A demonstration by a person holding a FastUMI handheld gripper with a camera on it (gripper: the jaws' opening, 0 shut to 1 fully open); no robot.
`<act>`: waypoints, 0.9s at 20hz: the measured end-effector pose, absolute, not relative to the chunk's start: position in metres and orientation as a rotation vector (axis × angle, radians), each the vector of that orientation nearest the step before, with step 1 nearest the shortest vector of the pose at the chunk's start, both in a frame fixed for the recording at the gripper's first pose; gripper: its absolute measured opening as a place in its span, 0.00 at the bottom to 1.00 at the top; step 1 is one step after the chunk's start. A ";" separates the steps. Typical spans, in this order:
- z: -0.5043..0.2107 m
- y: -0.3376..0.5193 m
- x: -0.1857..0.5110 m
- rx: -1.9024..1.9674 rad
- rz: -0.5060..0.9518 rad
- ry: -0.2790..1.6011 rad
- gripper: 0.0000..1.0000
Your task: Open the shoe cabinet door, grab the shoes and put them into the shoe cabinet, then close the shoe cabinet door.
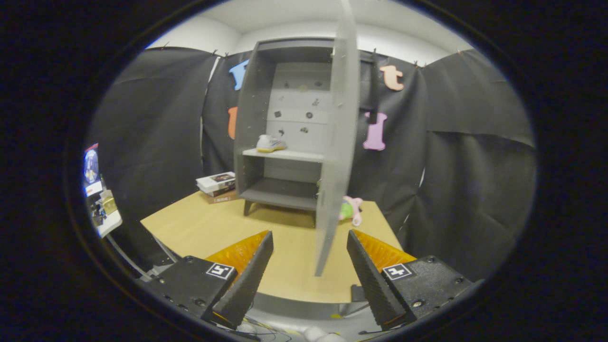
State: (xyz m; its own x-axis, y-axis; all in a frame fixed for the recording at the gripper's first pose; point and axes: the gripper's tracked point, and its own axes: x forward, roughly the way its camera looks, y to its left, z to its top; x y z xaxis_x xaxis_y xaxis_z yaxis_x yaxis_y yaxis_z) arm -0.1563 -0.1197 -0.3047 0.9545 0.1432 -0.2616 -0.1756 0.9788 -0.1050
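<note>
hand-held gripper (309,266) wide open w/ nothing held, cabinet door (338,142) edge-on ahead, soft toy (351,209) half hidden behind

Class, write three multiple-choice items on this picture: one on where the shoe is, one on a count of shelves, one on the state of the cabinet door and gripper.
1. Where is the shoe?
A. on the table
B. on the cabinet's upper shelf
C. between the fingers

2. How many shelves show inside the shoe cabinet?
A. two
B. four
C. five

3. How do the cabinet door and the hand-held gripper stand?
A. door shut, gripper open
B. door open, gripper open and empty
C. door open, gripper shut on the door

Key: 1 B, the shoe sits on the light shelf. 2 A, that one and the dark one below. 3 B, the door swings out edge-on and the fingers stand apart.
</note>
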 end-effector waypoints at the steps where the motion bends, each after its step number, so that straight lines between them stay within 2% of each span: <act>1: -0.325 -0.097 -0.152 -0.122 0.193 0.285 0.99; 9: -0.429 0.027 -0.083 -0.046 0.304 0.473 1.00; 12: -0.466 0.044 -0.065 0.000 0.286 0.579 1.00; 18: -0.507 0.062 -0.031 0.007 0.222 0.677 0.97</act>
State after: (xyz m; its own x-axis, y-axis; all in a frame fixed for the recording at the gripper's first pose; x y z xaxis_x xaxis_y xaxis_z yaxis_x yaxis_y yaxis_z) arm -0.0309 0.0618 -0.5067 0.7568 0.2061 -0.6202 -0.2013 0.9764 0.0788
